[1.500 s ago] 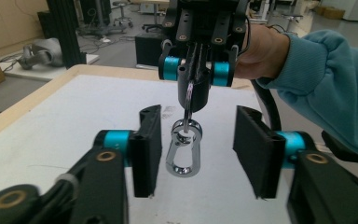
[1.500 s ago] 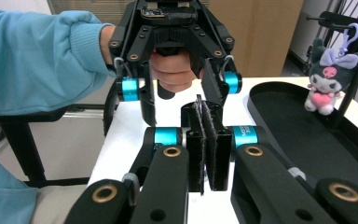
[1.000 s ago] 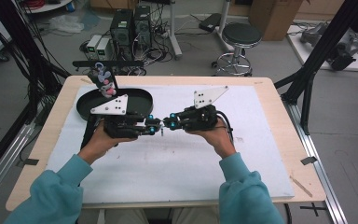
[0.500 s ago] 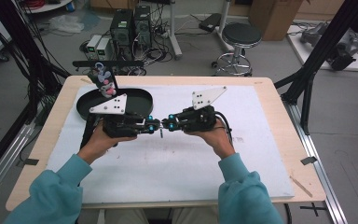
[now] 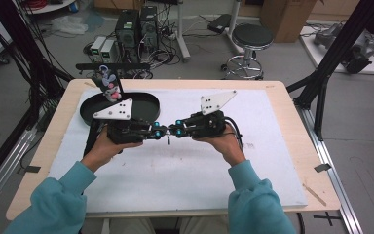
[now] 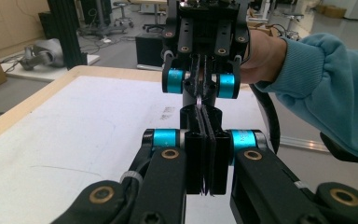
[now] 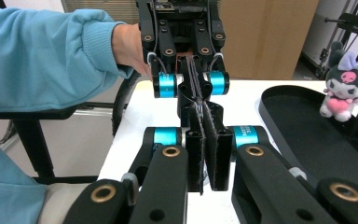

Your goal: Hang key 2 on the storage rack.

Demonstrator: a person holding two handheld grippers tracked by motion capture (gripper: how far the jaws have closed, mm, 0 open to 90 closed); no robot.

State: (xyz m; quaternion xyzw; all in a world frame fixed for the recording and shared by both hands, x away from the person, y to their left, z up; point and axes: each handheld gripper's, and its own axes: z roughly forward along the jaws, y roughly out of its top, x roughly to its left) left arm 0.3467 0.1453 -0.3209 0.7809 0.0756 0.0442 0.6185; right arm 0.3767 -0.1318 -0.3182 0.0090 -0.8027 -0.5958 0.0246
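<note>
High view: overhead, facing 12 o'clock, far above the surface (image 5: 272,170).
Tool views: low, close, facing each other.
Shared: black tray (image 5: 143,105) (image 7: 307,126).

Left gripper (image 5: 161,132) and right gripper (image 5: 174,131) tip to tip, jaws closed.

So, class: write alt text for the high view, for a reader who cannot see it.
A person in teal sleeves holds the left gripper and the right gripper tip to tip over a white-covered table, both sets of fingers shut. Behind the left gripper lies a black oval tray, with a small plush toy at its far rim.
</note>
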